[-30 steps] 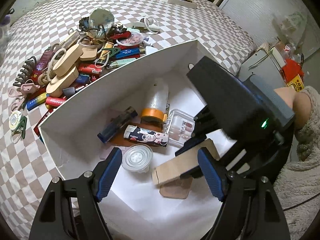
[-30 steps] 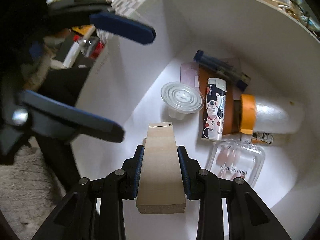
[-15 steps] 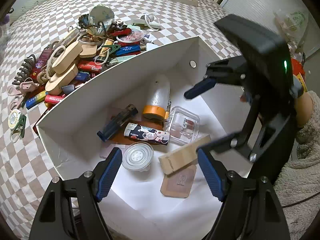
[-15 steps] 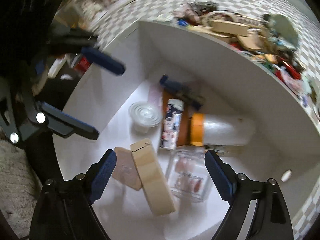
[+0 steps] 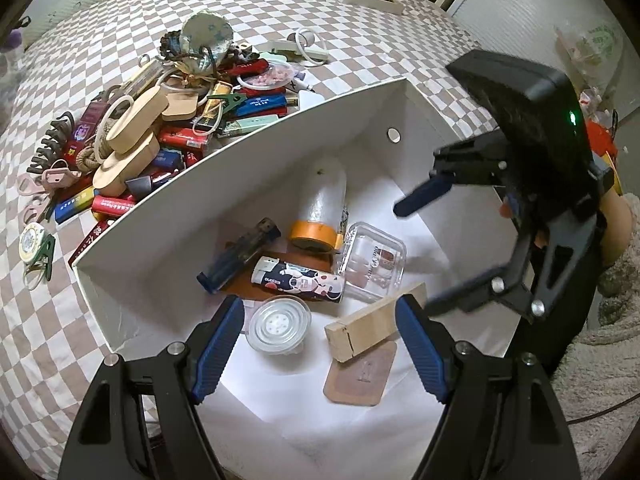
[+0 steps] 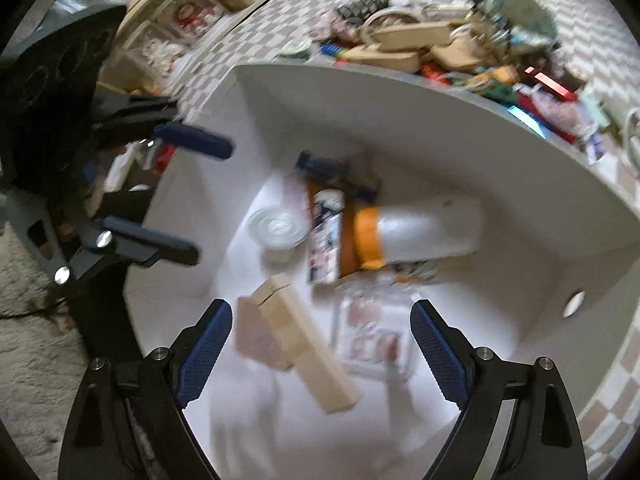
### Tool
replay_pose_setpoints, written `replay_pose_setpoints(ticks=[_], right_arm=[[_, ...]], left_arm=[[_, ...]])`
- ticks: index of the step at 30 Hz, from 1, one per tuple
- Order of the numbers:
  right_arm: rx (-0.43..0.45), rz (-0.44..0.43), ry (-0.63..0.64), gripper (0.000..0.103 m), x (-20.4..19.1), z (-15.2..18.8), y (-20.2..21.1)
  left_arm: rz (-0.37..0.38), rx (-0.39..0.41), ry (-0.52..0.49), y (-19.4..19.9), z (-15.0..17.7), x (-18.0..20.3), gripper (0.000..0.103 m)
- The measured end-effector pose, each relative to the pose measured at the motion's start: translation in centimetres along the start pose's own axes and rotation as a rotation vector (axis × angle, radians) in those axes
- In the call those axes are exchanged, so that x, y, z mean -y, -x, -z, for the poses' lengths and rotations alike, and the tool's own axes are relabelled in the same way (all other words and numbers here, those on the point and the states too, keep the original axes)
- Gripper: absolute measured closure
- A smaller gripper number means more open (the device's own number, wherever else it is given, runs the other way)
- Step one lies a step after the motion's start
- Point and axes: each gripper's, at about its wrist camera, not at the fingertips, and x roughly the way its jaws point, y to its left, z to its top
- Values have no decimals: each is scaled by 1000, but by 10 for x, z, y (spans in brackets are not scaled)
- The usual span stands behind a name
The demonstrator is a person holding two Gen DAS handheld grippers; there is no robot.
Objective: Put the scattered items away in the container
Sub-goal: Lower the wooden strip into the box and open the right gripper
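We see a brown-and-white checkered bedspread (image 5: 360, 32) filling the upper half of the left wrist view. On it, in the middle of the frame, sits a large white rectangular cardboard container (image 5: 256, 148). Its far wall runs diagonally from lower left to upper right.

Beyond that wall, in the upper left, lies the heap of scattered small items (image 5: 160, 128): lighters, clips, cords and pale wooden pieces. The heap stretches along the same diagonal as the wall.

The right hand-held gripper (image 5: 430, 252) hangs over the container's right side, released and empty, jaws spread wide. The left hand-held gripper (image 5: 320, 360), at the bottom of the frame, is likewise spread, with nothing between its blue pads.

A pale wooden block (image 5: 374, 322) lies loose on the container floor, lower centre, on a tan tag (image 5: 360, 376).

We judge that either hand must cross the far wall toward the upper left. The left one looks nearer the heap.
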Motion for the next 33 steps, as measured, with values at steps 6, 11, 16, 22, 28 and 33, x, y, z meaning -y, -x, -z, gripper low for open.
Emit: replay_pose_setpoints(ticks=[6, 11, 16, 22, 28, 33], right_arm=[[-130, -27, -11, 12, -10, 9, -30], [-251, -29, -22, 3, -16, 16, -60], [-319, -146, -49, 1, -25, 22, -75], [-280, -233, -2, 1, -42, 16, -64], [-261, -162, -29, 1, -32, 11, -63], [-200, -103, -33, 1, -26, 8, -52]], left_arm=[[1, -2, -10, 0, 0, 2, 25], [-2, 0, -1, 1, 1, 0, 25], [0, 2, -4, 2, 2, 1, 25], [2, 13, -5, 5, 3, 1, 25], [-4, 12, 1, 5, 4, -1, 25], [-11, 22, 9, 7, 4, -3, 25]])
